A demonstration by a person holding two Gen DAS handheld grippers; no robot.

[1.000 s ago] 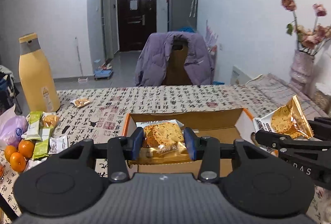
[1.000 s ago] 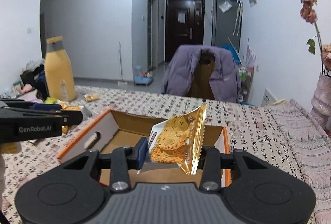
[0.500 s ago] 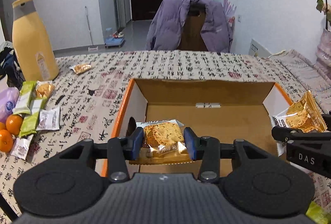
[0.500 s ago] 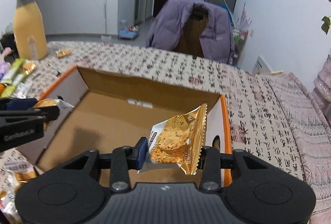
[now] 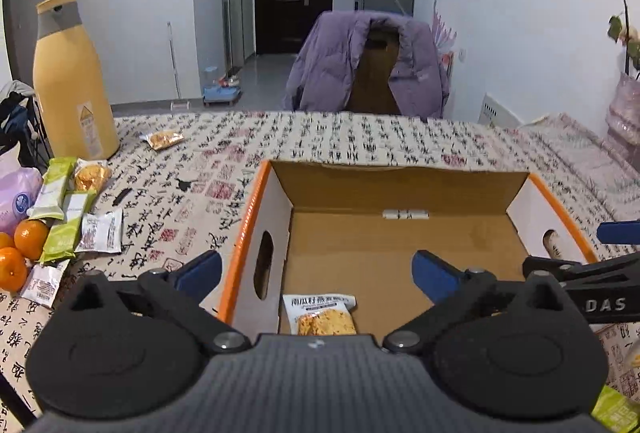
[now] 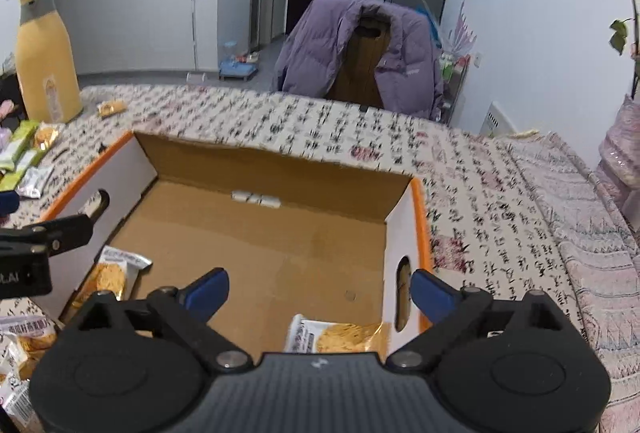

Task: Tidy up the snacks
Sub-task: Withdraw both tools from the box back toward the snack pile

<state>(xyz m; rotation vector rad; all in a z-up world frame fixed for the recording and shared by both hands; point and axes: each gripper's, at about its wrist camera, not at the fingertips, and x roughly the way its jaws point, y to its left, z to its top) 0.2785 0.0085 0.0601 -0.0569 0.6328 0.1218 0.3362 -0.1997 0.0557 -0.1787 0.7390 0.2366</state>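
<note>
Two cracker packets lie on the floor of the cardboard box (image 5: 256, 201): one (image 5: 320, 315) in its near-left corner below the left gripper (image 5: 316, 271), the other (image 6: 340, 337) in its near-right corner below the right gripper (image 6: 320, 291). Both grippers' jaws are opening, spread wide with nothing between them. More snack packets (image 5: 68, 213) lie near the table's left edge.

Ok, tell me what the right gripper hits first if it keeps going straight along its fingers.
Probably the bare cardboard floor of the box: the right gripper, jaws opening with nothing between them, points down into it, past the packet lying just below. Depth is uncertain.
</note>
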